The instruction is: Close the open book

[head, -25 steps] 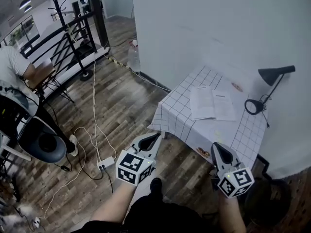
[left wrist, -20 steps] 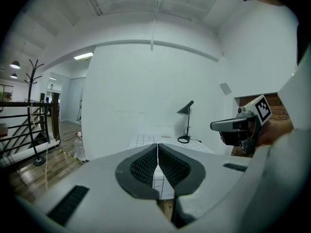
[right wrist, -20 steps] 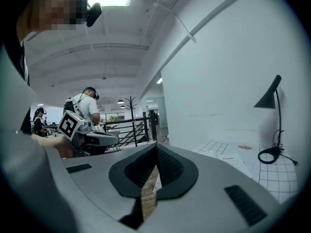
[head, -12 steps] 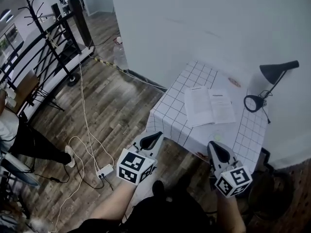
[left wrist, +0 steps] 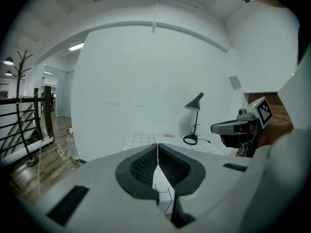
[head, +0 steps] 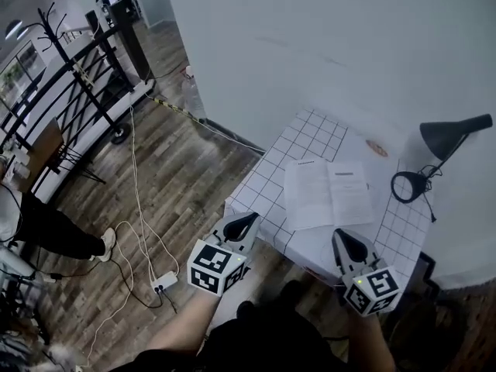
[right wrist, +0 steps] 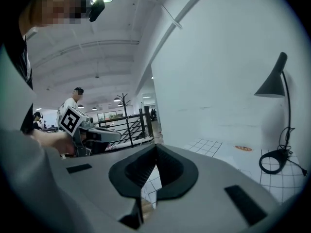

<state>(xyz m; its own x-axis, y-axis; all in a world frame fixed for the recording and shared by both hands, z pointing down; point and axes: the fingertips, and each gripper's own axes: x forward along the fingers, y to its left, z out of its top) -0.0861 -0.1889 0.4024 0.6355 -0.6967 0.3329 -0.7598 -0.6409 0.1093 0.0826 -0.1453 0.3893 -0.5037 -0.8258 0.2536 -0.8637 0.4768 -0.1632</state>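
The open book (head: pixel 329 194) lies flat with its white pages up on a small table with a white checked cloth (head: pixel 298 142), against the white wall. My left gripper (head: pixel 241 225) hovers at the table's near left corner, its jaws shut with nothing between them. My right gripper (head: pixel 346 242) hangs over the table's near edge, just short of the book, also shut and empty. In the left gripper view the left gripper (left wrist: pixel 157 145) points at the cloth (left wrist: pixel 138 140), with the right gripper (left wrist: pixel 238 126) beside it. The right gripper (right wrist: pixel 156 147) faces the cloth (right wrist: pixel 209 147).
A black desk lamp (head: pixel 434 149) stands at the table's right end, and a small orange disc (head: pixel 377 147) lies near the wall. On the wooden floor to the left are white cables with a power strip (head: pixel 164 282), a coat stand (head: pixel 66 45) and a black railing (head: pixel 85 91).
Both grippers have moved forward to the table's near edge. The table and book have come nearer and lower in the head view.
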